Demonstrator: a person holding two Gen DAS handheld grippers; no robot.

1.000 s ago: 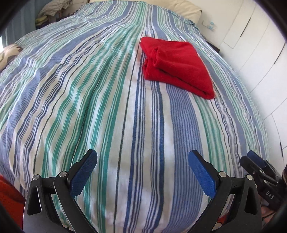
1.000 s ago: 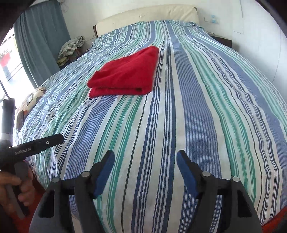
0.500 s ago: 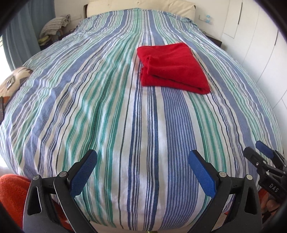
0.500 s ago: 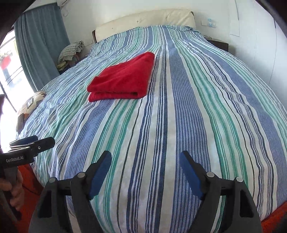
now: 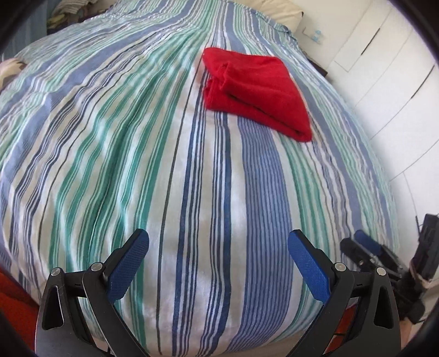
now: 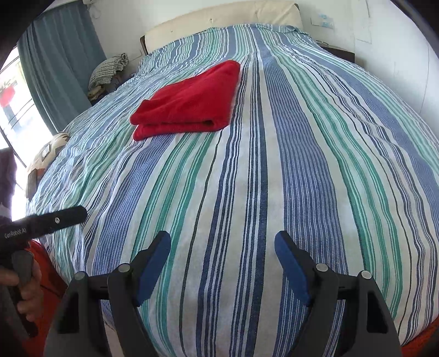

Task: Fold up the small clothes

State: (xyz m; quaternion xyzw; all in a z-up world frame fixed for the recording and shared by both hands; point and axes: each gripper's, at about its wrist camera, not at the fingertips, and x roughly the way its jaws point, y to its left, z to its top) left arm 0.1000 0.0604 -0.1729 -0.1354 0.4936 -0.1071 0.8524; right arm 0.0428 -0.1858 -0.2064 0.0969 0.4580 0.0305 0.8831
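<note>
A red garment (image 5: 255,88) lies folded into a flat rectangle on the striped bedspread (image 5: 170,153), far ahead of both grippers; the right wrist view shows the same garment (image 6: 189,101) left of centre. My left gripper (image 5: 218,247) hovers open over the near end of the bed, nothing between its blue pads. My right gripper (image 6: 222,247) is open too, over bare stripes. The right gripper's fingertips (image 5: 365,247) show at the lower right of the left wrist view. The left gripper's black body (image 6: 44,222), held by a hand (image 6: 27,291), shows at the left of the right wrist view.
A cream headboard (image 6: 219,19) closes the far end of the bed. White wardrobe doors (image 5: 389,68) run along the right side. A blue curtain (image 6: 57,68) and bright window are on the left, with a checked bundle (image 6: 109,68) beside the bed. Orange-red fabric (image 5: 16,307) lies below the near edge.
The left wrist view swung out and back, so the red garment sits tilted again as a second ago. The right gripper barely moved. Both grippers stayed open and empty.
</note>
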